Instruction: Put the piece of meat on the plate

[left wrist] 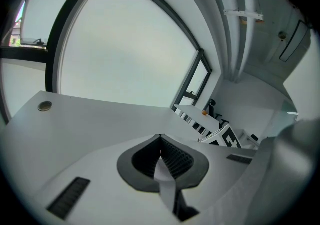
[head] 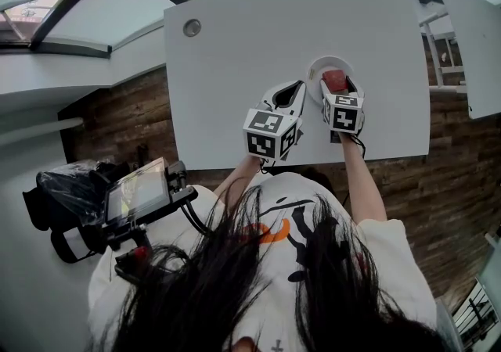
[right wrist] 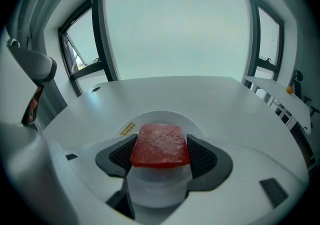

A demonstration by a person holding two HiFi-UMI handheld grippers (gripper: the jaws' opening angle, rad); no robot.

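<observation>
A red slab of meat (right wrist: 161,146) sits between the pads of my right gripper (right wrist: 161,156), which is shut on it. The slab hangs over a white plate (right wrist: 165,117) with a small yellow sticker on its rim. In the head view the meat (head: 335,80) shows at the tip of the right gripper (head: 337,91), over the plate (head: 319,69) on the white table (head: 258,37). My left gripper (head: 291,97) rests just left of the plate, its jaws closed together with nothing between them (left wrist: 161,158).
A round metal cap (head: 192,27) is set into the table near its far left corner. Another white table (head: 473,37) stands to the right. A stand with a tablet and dark bags (head: 117,198) sits on the floor at the left.
</observation>
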